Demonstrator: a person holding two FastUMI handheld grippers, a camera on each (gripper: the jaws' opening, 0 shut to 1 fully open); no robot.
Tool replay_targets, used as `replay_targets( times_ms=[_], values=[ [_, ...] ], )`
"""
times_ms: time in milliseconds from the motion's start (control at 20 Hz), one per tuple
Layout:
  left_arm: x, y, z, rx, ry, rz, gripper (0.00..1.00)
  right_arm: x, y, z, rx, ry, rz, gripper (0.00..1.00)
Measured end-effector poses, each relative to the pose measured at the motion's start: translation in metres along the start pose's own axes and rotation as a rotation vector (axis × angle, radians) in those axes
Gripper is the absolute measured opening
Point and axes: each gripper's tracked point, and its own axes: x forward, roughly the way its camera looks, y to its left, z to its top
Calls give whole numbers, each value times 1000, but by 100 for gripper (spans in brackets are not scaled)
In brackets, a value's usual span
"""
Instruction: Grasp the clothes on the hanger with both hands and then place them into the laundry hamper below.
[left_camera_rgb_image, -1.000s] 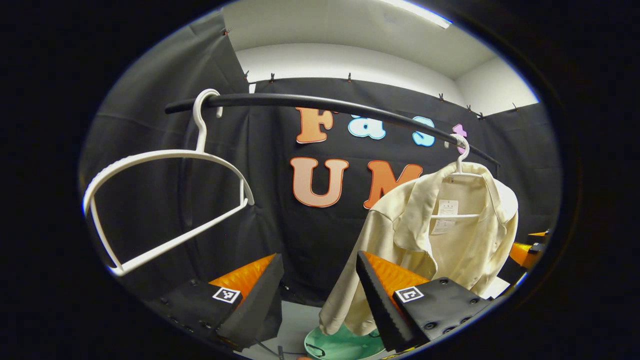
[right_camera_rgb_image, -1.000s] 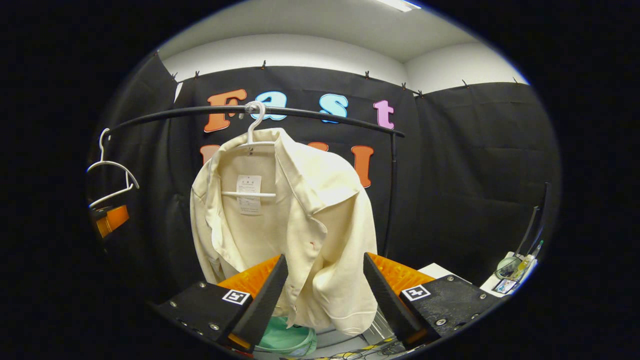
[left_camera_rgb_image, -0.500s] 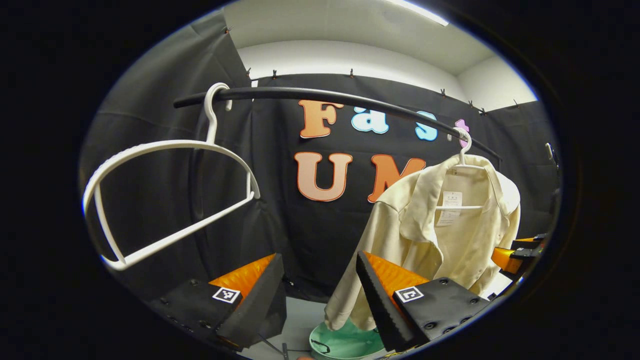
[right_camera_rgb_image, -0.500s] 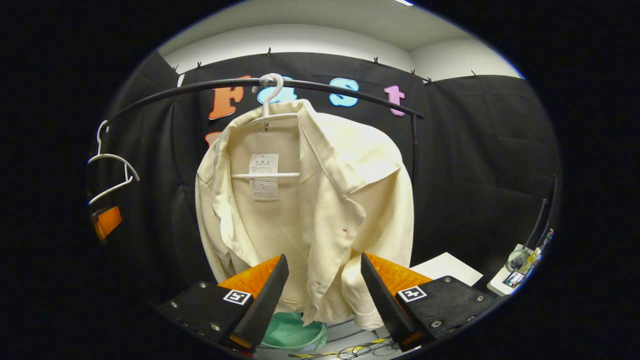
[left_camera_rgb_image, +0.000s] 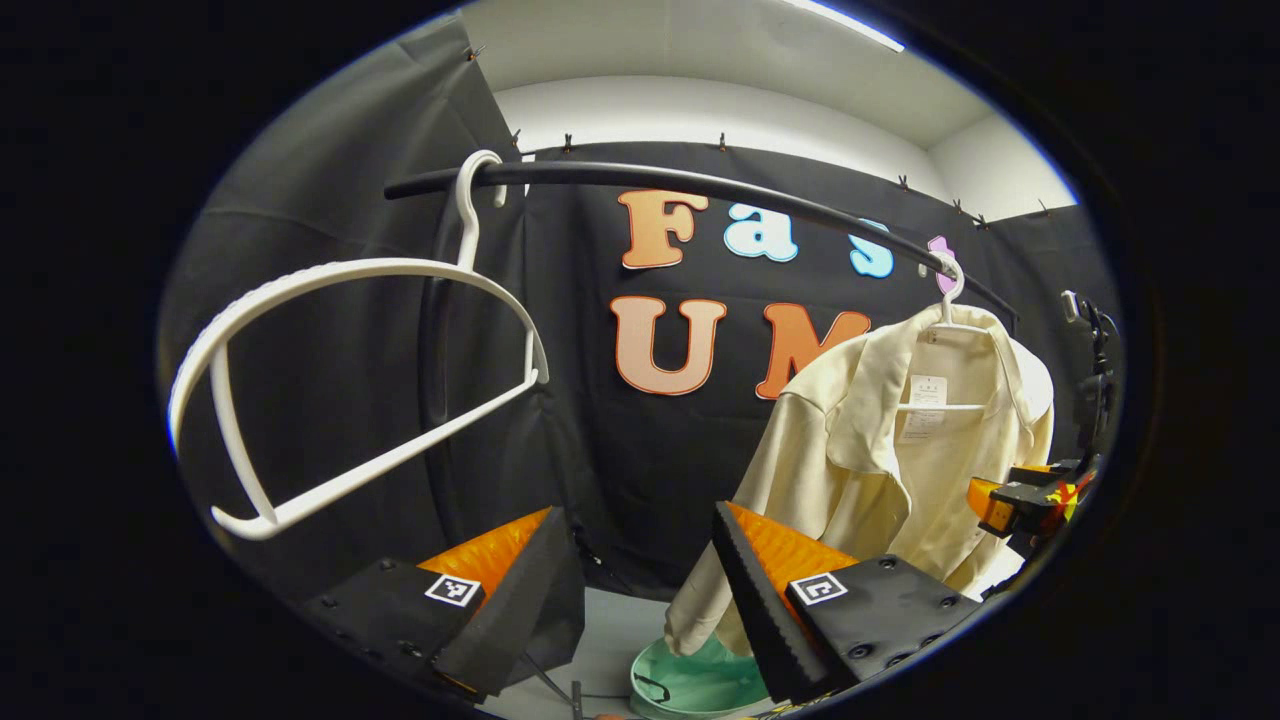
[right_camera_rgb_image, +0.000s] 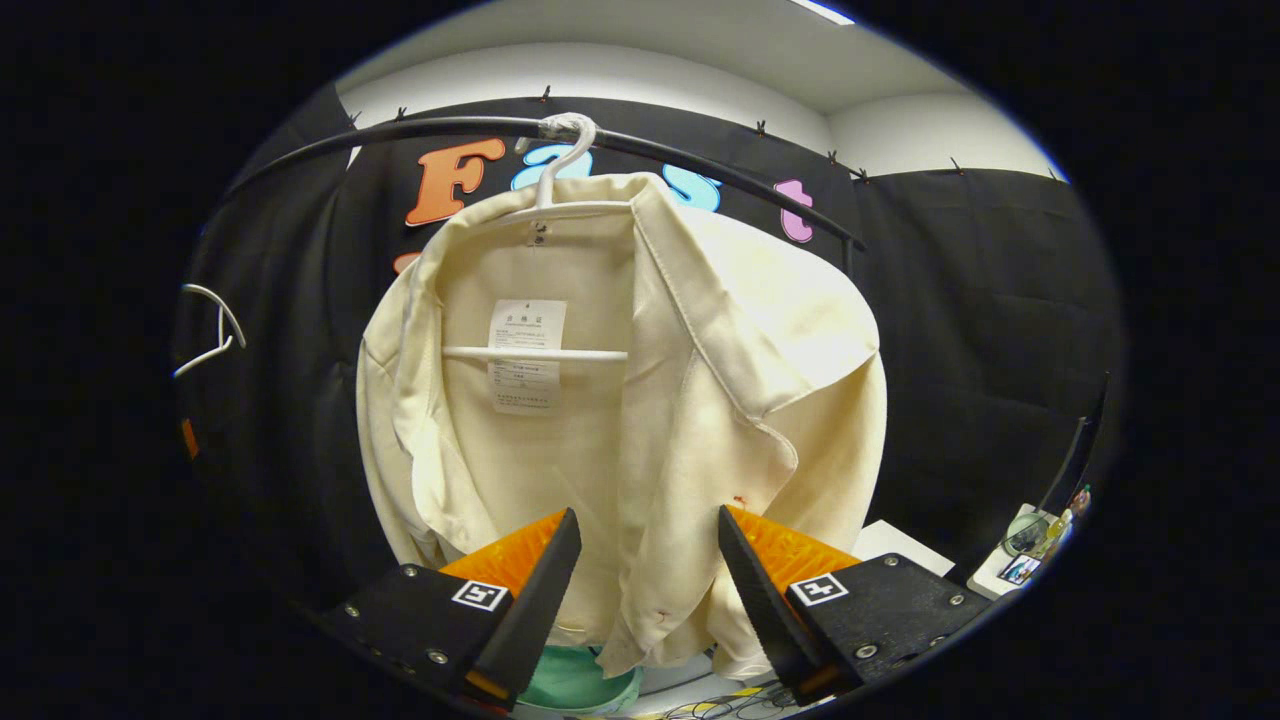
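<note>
The shirt (right_camera_rgb_image: 640, 400) hangs on its hanger (right_camera_rgb_image: 560, 190) from the rail (right_camera_rgb_image: 700, 155), open at the front, hem dangling just above the green hamper (right_camera_rgb_image: 575, 685) below. In my right gripper view it sits close ahead; in my left gripper view it is off to the right, well apart.

What could go wrong, as I judge it: if I pinch only one loose front panel, the shirt may slide off one shoulder and drop beside the hamper. If I tug downward, the hanger hook could jump off the rail. My left side is also near the empty hanger (left_camera_rgb_image: 340, 400) and could snag it while crossing over.

My right gripper (right_camera_rgb_image: 645, 560) is spread wide, fingers either side of the shirt's lower front, holding nothing. My left gripper (left_camera_rgb_image: 640, 560) is equally released, empty, pointing at the cloth wall.
</note>
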Motion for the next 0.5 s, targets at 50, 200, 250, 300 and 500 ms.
replay_targets(
  times_ms=[50,200,250,300,500],
  values=[
    [0,1,-1,-2,3,2,96,7,1,1,-2,-3,-9,87],
    [0,5,-4,-4,10,5,96,25,3,3,-15,-6,-38,87],
    [-1,5,-4,-2,11,4,96,30,3,4,-19,-8,-50,86],
    [-2,7,-5,0,13,6,96,37,3,3,-21,-8,-63,86],
    [-2,11,-9,0,23,13,96,62,2,2,-26,2,-114,84]
  ],
)
